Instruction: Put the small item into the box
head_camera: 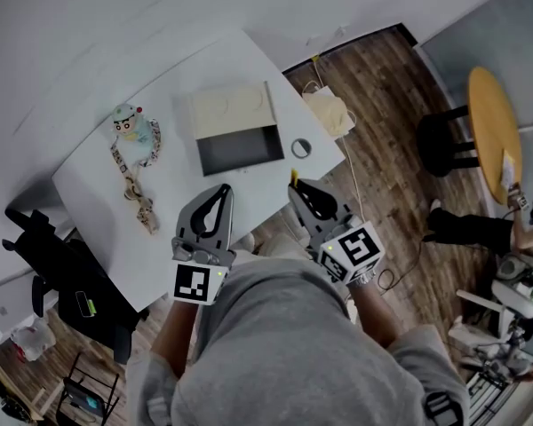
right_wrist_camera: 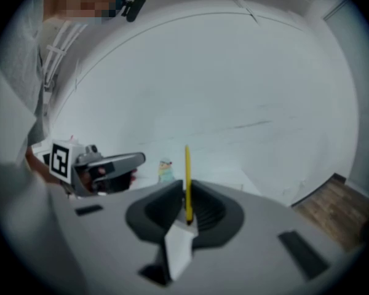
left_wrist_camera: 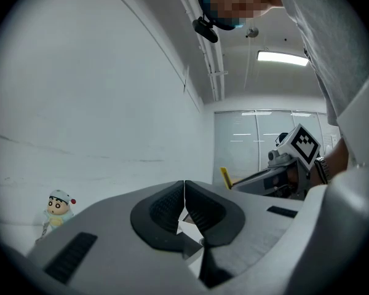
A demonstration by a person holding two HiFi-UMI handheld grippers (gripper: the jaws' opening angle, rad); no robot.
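- The right gripper [right_wrist_camera: 187, 192] has its jaws clamped on a thin yellow stick [right_wrist_camera: 187, 171], upright at the centre of its view.
- The left gripper [left_wrist_camera: 184, 196] has its jaws together, with nothing between them.
- Head view: both sit at the white surface's [head_camera: 98, 185] lower edge.
- The open box [head_camera: 240, 152] lies just above them, mid-frame.
- A doll figure [head_camera: 131, 124] lies left of the box.

The white table [head_camera: 98, 207] holds an open box [head_camera: 240, 149], a little doll [head_camera: 131, 127], a patterned strap [head_camera: 135, 192] and a ring of tape [head_camera: 301, 148].
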